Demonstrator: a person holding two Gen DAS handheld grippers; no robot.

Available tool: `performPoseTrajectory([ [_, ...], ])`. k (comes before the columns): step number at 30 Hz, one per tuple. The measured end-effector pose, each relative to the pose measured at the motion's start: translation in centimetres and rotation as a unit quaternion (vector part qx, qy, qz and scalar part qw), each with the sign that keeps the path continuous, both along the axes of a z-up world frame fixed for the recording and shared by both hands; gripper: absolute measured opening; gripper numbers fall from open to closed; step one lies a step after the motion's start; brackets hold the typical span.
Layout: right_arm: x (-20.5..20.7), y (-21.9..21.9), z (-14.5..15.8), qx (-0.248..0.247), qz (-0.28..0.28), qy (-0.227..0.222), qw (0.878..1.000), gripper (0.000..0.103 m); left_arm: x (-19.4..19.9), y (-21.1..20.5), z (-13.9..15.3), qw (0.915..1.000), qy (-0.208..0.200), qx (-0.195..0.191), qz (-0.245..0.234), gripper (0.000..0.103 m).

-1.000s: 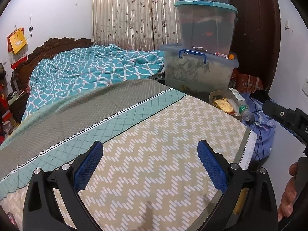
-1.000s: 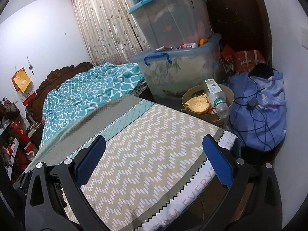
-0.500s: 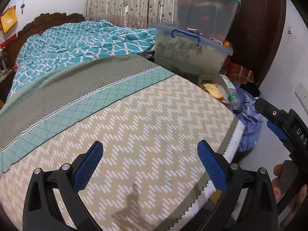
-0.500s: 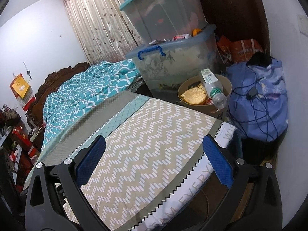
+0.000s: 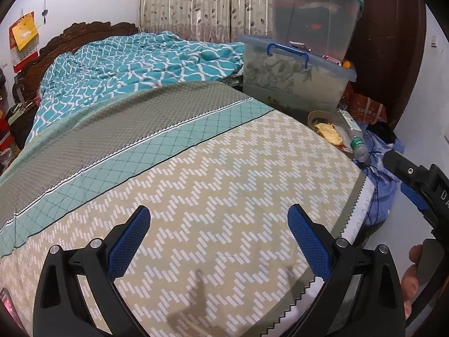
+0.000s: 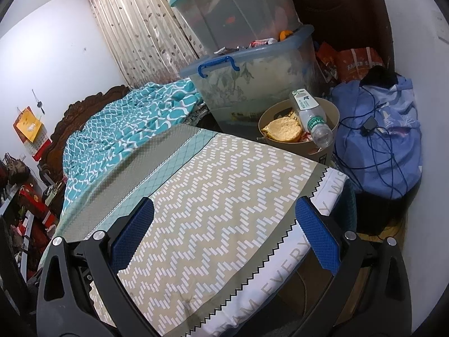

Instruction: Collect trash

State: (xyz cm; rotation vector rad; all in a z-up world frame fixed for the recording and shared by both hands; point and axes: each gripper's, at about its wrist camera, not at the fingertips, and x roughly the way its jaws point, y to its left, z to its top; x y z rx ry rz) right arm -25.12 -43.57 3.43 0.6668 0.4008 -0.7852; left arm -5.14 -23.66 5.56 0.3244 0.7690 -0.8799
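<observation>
Above bed (image 5: 224, 196), both hand-held grippers (image 5: 219, 233) (image 6: 224, 227) hover, jaws spread.

A teal quilt (image 5: 134, 64) lies bunched at the bed's (image 5: 224, 191) head end; stacked storage bins (image 6: 252, 84) (clear plastic) stand beside its far edge.

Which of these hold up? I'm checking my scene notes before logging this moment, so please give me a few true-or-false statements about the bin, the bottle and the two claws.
1. The plastic bottle lies tilted across the beige bin, its neck over the rim. True.
2. The left claw is shut on a wrapper. False: its jaws stand wide apart and hold nothing.
3. The bin stands on the bed. False: it sits beside the bed, in front of the clear storage box.
4. The right claw is open over the bed's corner. True.
5. A blue bag with a dark cable across it sits next to the bin. True.
</observation>
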Motion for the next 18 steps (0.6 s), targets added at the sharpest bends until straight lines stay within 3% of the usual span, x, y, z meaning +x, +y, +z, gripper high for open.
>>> performPoseTrajectory([
  [11, 0.0, 0.0, 0.1, -0.003, -0.009, 0.002, 1.0, 0.099, 1.3, 0.3, -1.3, 0.9997, 0.006, 0.02, 0.011, 0.094],
  [18, -0.3, -0.1, 0.3, -0.005, -0.013, 0.001, 1.0, 0.1, 0.2, -0.1, -0.5, 0.9992, -0.029, 0.026, -0.009, 0.094],
])
